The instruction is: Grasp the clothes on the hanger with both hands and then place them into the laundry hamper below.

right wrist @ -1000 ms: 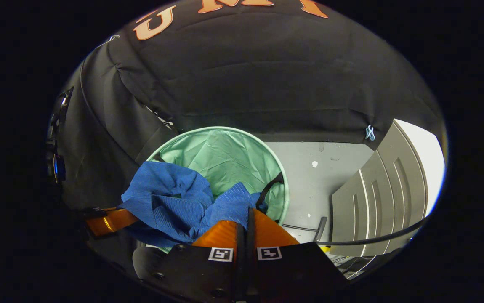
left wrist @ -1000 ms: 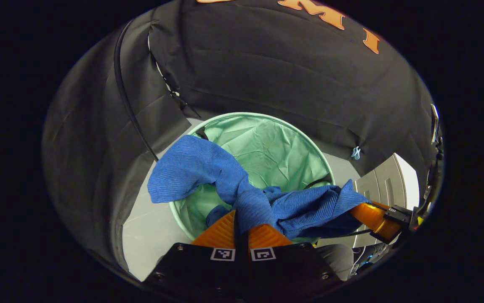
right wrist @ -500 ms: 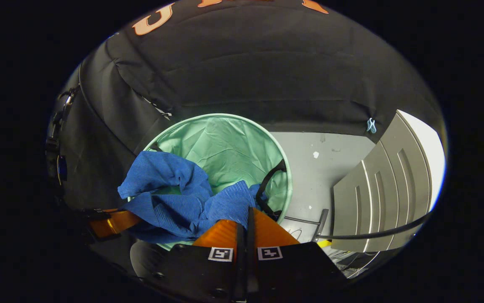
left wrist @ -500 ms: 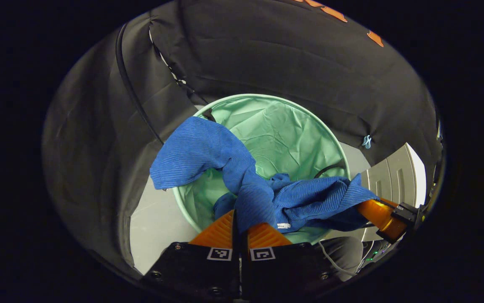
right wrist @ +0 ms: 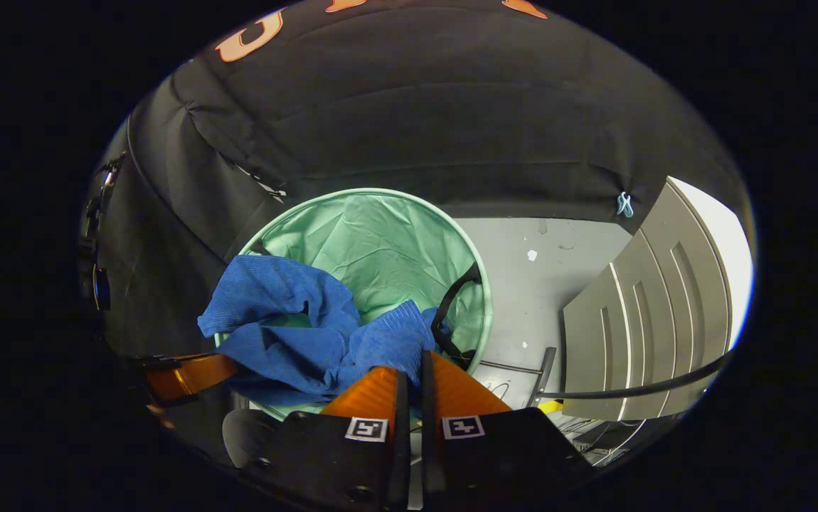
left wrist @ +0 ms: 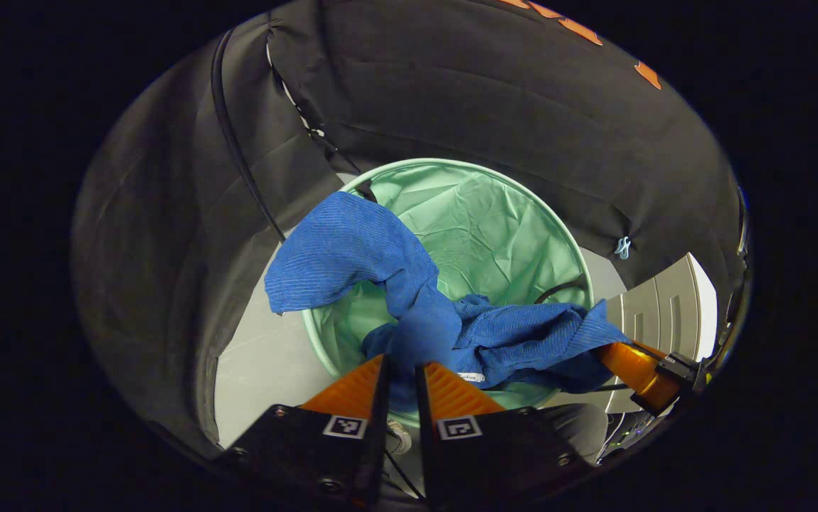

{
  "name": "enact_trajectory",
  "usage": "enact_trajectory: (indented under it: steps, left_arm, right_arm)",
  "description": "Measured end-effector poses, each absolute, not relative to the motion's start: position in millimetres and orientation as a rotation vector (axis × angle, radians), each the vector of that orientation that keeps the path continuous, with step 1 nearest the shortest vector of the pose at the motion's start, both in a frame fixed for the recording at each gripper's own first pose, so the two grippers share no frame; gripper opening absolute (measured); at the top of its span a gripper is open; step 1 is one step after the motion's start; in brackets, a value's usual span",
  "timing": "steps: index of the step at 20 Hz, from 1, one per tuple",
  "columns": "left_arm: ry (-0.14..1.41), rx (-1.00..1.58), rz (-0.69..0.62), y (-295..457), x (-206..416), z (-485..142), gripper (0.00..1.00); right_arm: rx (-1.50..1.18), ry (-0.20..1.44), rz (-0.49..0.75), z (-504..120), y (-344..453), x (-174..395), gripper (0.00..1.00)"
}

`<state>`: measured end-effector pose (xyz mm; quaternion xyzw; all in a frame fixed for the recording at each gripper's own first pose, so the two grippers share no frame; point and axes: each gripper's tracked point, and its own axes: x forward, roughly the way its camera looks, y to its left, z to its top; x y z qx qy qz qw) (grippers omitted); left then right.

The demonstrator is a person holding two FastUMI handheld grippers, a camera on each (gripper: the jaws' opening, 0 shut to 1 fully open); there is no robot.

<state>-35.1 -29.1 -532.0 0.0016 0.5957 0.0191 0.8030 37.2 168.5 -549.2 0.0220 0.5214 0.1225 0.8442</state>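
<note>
Black cloth walls [left wrist: 487,107] close the booth behind a round mint-green laundry hamper [left wrist: 565,235] standing on a pale grey floor [right wrist: 551,284]. Left gripper view: the left gripper [left wrist: 400,370] at bottom centre has its fingers slightly parted, with a fold of the blue garment [left wrist: 352,249] lying in the gap between them; whether they press on it cannot be told. The garment drapes over the hamper's near rim at centre frame, one lobe hanging outside to the left, the rest stretching right to the other gripper at the lower right edge. Right gripper view: the right gripper [right wrist: 409,375], bottom centre, shows a narrow slit between its fingers, the cloth bunched at their tips. A grey panelled door [right wrist: 658,313] stands at the right, a black cable [right wrist: 636,387] crossing before it.
</note>
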Motion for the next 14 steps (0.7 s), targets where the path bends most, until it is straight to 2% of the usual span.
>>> enact_trajectory:
  steps: [1,2,4,5,6,7,8,9,10,11,12,13,14]
  left_arm:
    - [1.276,0.0,0.046,-29.9,-34.7,-531.1,0.36]
    - [1.274,-0.004,0.052,-29.9,-33.6,-531.9,0.49]
    - [1.269,-0.001,0.062,-30.0,-33.3,-531.1,0.75]
    - [1.266,0.002,0.067,-29.8,-33.8,-529.6,0.77]
    - [1.262,0.003,0.071,-26.8,-35.7,-528.9,0.78]
    - [1.248,0.0,0.072,-26.5,-34.5,-525.7,0.78]
    - [1.235,-0.006,0.075,-26.2,-31.6,-524.2,0.81]
    - [1.225,-0.019,0.069,-29.4,-28.7,-521.7,0.82]
    - [1.215,-0.02,0.07,-30.5,-29.7,-518.8,0.89]
    - [1.202,-0.019,0.067,-32.0,-27.6,-514.9,0.95]
    - [1.191,-0.01,0.066,-30.7,-24.6,-510.4,0.99]
    - [1.181,-0.003,0.063,-30.3,-23.1,-505.8,0.97]
    - [1.167,-0.002,0.056,-31.6,-21.3,-499.0,0.97]
  right_arm:
    - [0.05,1.105,0.261,-549.7,169.7,37.0,0.15]
    - [0.054,1.114,0.267,-549.6,171.2,34.5,0.09]
    - [0.062,1.108,0.274,-547.1,172.7,34.1,0.09]
    - [0.056,1.099,0.271,-543.8,169.4,36.8,0.15]
    - [0.055,1.094,0.269,-542.9,168.2,35.8,0.27]
    - [0.06,1.088,0.263,-540.3,167.6,37.5,0.27]
    - [0.072,1.087,0.264,-539.6,167.9,38.1,0.4]
    - [0.073,1.084,0.253,-536.7,164.3,39.4,0.34]
    - [0.077,1.08,0.249,-534.8,162.7,39.2,0.5]
    - [0.086,1.074,0.244,-531.5,161.5,40.3,0.53]
    - [0.098,1.065,0.239,-528.1,159.7,40.9,0.65]
    - [0.103,1.053,0.232,-523.0,156.6,42.4,0.6]
    - [0.1,1.039,0.226,-519.2,153.2,44.2,0.72]
